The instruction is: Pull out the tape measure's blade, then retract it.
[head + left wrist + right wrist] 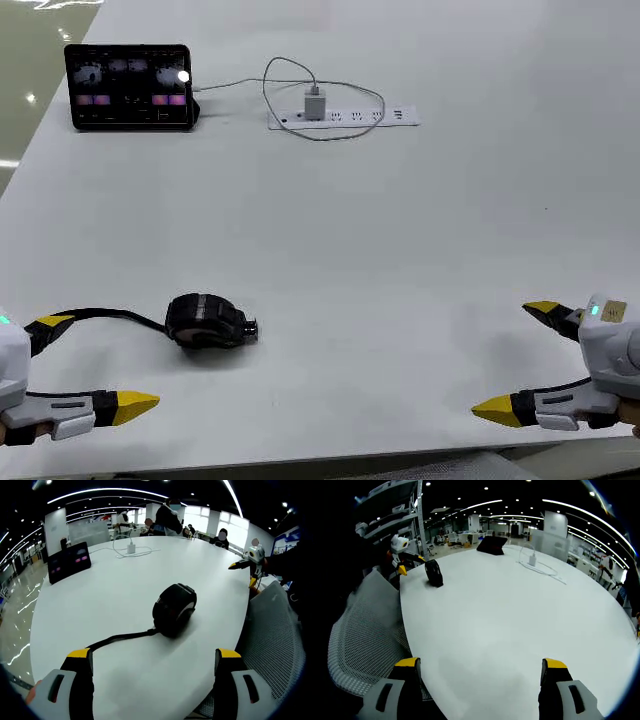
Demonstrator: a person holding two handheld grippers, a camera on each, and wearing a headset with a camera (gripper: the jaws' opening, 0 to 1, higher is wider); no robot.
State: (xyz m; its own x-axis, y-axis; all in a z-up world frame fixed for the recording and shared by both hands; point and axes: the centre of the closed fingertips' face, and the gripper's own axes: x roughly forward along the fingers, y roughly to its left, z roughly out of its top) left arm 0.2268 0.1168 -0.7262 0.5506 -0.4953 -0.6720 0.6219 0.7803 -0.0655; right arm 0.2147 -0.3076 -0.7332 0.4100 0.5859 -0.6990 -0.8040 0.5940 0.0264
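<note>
A black tape measure (207, 321) lies on the white table (380, 230) near its front left, its black wrist strap trailing left toward my left gripper (100, 362). That gripper is open, its yellow-tipped jaws spread wide with nothing between them. In the left gripper view the tape measure (174, 609) sits a short way ahead of the jaws, strap (122, 638) running back toward them. My right gripper (517, 358) is open at the front right edge, far from the tape. The right gripper view shows the tape measure (434, 573) small at the far left, beside the left gripper (402, 556).
A dark tablet (130, 87) stands at the back left. A white power strip (345, 117) with a plugged charger and looped cable lies at the back centre. A grey mesh chair (362, 625) is by the table's front edge. People sit far off (167, 516).
</note>
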